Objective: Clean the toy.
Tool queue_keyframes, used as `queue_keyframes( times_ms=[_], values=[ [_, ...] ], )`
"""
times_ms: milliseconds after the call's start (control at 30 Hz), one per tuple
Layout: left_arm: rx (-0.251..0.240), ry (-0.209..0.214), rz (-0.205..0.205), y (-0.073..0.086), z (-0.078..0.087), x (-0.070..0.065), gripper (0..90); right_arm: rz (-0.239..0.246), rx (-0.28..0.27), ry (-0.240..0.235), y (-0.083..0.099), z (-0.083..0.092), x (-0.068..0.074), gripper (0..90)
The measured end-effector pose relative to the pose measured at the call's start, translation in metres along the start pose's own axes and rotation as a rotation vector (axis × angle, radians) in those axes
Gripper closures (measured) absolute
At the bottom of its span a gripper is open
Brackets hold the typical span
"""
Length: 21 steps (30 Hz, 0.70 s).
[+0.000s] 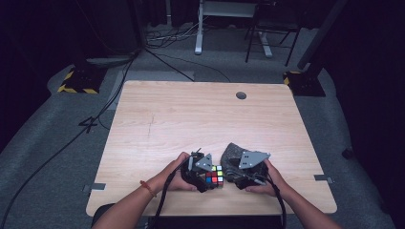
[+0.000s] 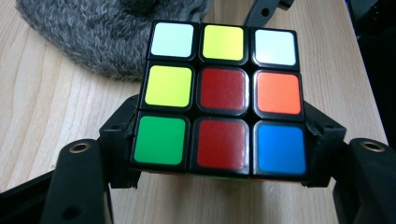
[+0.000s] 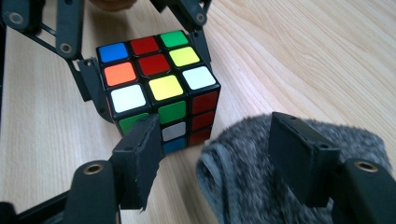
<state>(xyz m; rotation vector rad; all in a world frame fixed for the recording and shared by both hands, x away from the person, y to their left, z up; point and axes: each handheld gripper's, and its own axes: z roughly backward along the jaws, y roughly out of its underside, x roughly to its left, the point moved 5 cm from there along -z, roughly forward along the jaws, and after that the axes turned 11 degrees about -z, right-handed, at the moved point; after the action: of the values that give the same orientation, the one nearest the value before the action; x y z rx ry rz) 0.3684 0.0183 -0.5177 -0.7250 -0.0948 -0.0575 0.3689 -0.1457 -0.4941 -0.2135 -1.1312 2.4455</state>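
My left tongs point(image 2: 219, 163) are clamped on the scrambled, black-framed plastic puzzle cube with coloured stickers point(image 2: 223, 98), one jaw pressed flat on each side of its lowest layer, so the cube sits squarely between them with its red-centred face turned up toward that camera. In the high view the cube point(image 1: 214, 175) stands on the pale wooden tabletop point(image 1: 200, 119) near the edge closest to me, between my two hands. My right tongs point(image 3: 224, 154) stand wide apart and have hold of nothing: one jaw hangs in front of the cube's near lower corner, the other lies over the crumpled grey fuzzy cloth point(image 3: 280, 177). Whether either jaw brushes what lies behind it I cannot tell. The relation that matters is this: from the right tongs the cube point(image 3: 159, 88) lies ahead and toward that view's left, while the cloth sits just beside the cube, on the side away from my left hand, right under the open jaws. So the right tongs are much the nearer to the cloth, and the left is already taken up steadying the cube. As I judge it, the next move needs the right tongs to close on the cloth, or to shift across to the cube's free face.
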Motion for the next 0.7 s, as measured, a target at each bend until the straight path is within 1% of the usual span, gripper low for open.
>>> queue_keyframes(
  times_ms=[67,100,233,267,300,433,533,600,667,700],
  values=[
    [0.009,-0.004,-0.004,0.0011,-0.0002,-0.0004,29.3,0.006,0.001,-0.009,-0.0021,-0.0027,0.0020,34.7],
    [0.011,-0.008,-0.006,0.0013,-0.0004,-0.0003,28.9,0.015,0.001,-0.008,-0.0029,-0.0041,0.0024,34.6],
    [0.014,-0.028,-0.006,0.0023,0.0006,-0.0003,30.0,0.012,0.012,0.004,-0.0034,-0.0067,0.0021,34.6],
    [0.012,-0.025,0.000,0.0029,0.0012,-0.0007,30.8,0.015,0.018,0.011,-0.0030,-0.0072,0.0012,34.6],
    [0.010,-0.025,-0.003,0.0031,0.0016,-0.0003,31.4,0.015,0.021,0.014,-0.0028,-0.0076,0.0008,34.6],
    [0.007,-0.022,0.010,0.0038,0.0023,0.0000,31.0,0.025,0.021,0.017,-0.0053,-0.0083,0.0016,34.6],
    [0.002,-0.015,0.013,0.0034,0.0011,0.0011,29.9,0.020,0.011,0.004,-0.0047,-0.0081,0.0024,35.5],
    [-0.002,-0.008,0.024,0.0032,-0.0003,0.0035,29.6,0.022,0.011,0.009,-0.0036,-0.0081,0.0018,36.9],
    [-0.010,0.000,0.044,0.0029,-0.0019,0.0053,29.3,0.019,0.011,0.018,-0.0018,-0.0088,0.0004,38.1],
    [-0.013,0.001,0.056,0.0028,-0.0025,0.0061,27.5,0.011,0.015,0.016,-0.0006,-0.0095,-0.0001,37.9]
  ],
)
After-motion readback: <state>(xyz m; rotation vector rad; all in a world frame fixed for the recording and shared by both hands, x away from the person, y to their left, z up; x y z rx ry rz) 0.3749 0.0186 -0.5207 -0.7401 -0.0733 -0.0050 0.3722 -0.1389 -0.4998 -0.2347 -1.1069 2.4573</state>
